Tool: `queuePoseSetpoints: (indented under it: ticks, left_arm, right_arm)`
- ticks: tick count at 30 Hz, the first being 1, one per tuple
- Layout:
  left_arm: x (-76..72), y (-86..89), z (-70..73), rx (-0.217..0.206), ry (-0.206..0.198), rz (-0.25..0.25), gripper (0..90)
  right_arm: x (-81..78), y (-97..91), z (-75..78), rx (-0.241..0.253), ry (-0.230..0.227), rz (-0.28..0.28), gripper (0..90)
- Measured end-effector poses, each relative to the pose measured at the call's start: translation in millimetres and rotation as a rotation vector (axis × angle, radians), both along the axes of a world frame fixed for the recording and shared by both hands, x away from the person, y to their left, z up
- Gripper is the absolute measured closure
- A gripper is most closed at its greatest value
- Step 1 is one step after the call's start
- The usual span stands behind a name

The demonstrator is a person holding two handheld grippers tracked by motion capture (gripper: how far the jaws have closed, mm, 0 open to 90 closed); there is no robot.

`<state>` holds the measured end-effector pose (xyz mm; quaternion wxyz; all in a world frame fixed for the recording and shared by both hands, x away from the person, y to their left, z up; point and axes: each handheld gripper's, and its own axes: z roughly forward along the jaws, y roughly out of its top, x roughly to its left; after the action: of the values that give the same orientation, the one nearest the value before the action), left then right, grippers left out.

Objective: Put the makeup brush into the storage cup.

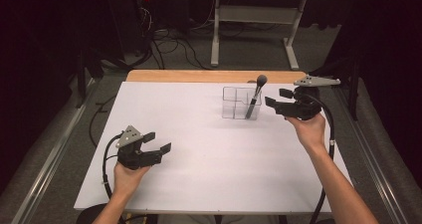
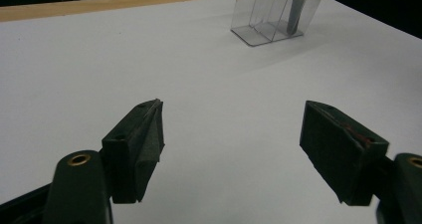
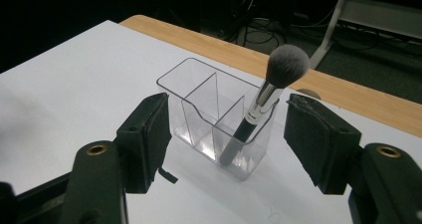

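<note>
A clear plastic organiser (image 1: pixel 238 102) with divided compartments stands on the white table (image 1: pixel 199 149) toward the back right. A makeup brush (image 1: pixel 257 95) with a black handle and grey bristles leans in its right-hand compartment, bristles up. My right gripper (image 1: pixel 275 98) hovers just right of the organiser, jaws open and empty, pointing left at it. Seen from the right gripper view, the organiser (image 3: pixel 199 114) and brush (image 3: pixel 259 109) sit between and beyond the open jaws. My left gripper (image 1: pixel 159 142) rests low at the front left, open and empty, far from the organiser (image 2: pixel 273 15).
A strip of wooden table edge (image 1: pixel 209 76) runs along the back of the white surface. Beyond it are a desk frame (image 1: pixel 256 30) and cables on the floor. Metal rails (image 1: pixel 54 149) flank the table on both sides.
</note>
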<state>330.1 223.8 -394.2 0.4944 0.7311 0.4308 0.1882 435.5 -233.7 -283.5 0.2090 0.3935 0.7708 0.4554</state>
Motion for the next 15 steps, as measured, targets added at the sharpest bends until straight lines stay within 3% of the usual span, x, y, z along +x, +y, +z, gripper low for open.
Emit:
queuePoseSetpoints:
  ticks: [15]
  left_arm:
    - [1.0, -0.5, -0.5, 0.0, 0.002, 0.001, 25.8]
  right_arm:
    - [-13.8, -10.4, -1.0, 0.012, -0.01, 0.014, 37.0]
